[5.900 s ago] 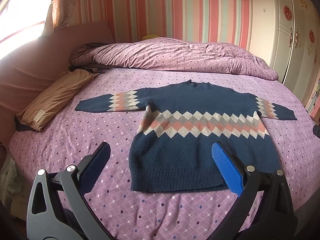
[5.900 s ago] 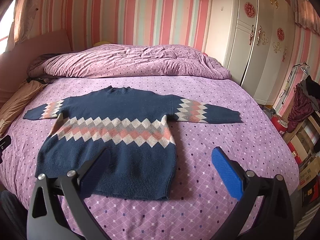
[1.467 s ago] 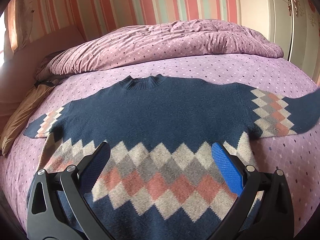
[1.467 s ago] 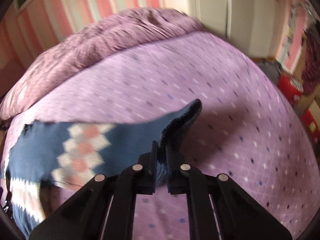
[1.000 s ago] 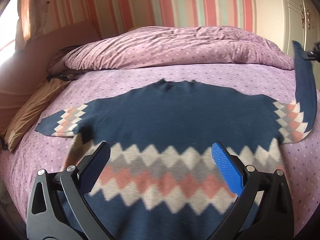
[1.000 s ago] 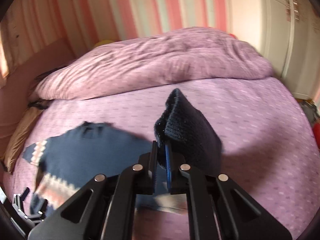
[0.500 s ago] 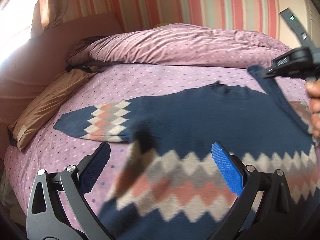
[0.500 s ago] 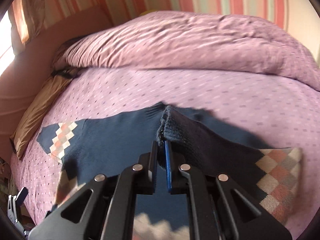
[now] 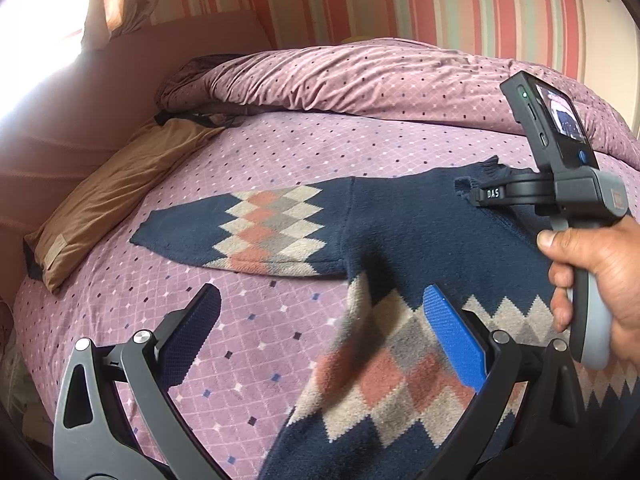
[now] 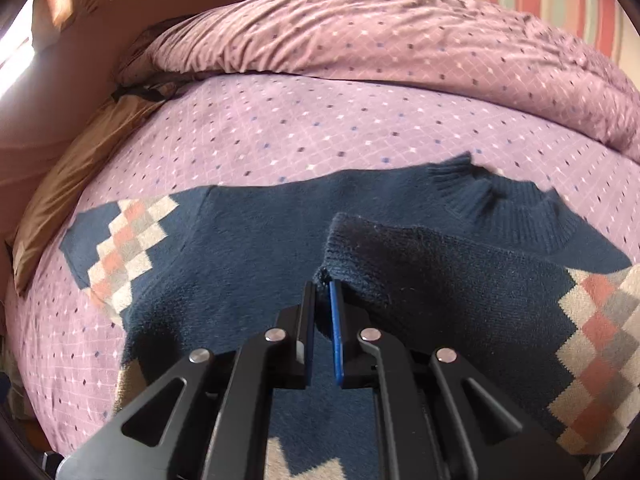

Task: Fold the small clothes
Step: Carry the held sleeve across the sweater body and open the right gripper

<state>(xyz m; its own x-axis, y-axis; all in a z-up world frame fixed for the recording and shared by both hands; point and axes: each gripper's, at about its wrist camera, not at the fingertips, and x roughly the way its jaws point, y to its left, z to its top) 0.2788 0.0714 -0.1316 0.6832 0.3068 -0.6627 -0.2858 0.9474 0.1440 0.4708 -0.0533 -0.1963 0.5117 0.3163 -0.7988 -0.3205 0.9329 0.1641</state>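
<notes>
Your right gripper [image 10: 322, 292] pinches the cuff [image 10: 360, 248] of the sweater [image 10: 248, 232], sleeve folded over its chest. Sweater lies flat on the bed [image 10: 320, 120]. Your left gripper [image 9: 320, 320] hovers above it, fingers spread, holding nothing.

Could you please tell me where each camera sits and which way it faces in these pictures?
Left wrist: behind the open left tool, angled down over the sweater; the hand holding the right tool shows.
Right wrist: behind the right tool, shut on the sleeve cuff, facing the duvet.
Shared: sweater, brown pillow, duvet, bed.
</notes>
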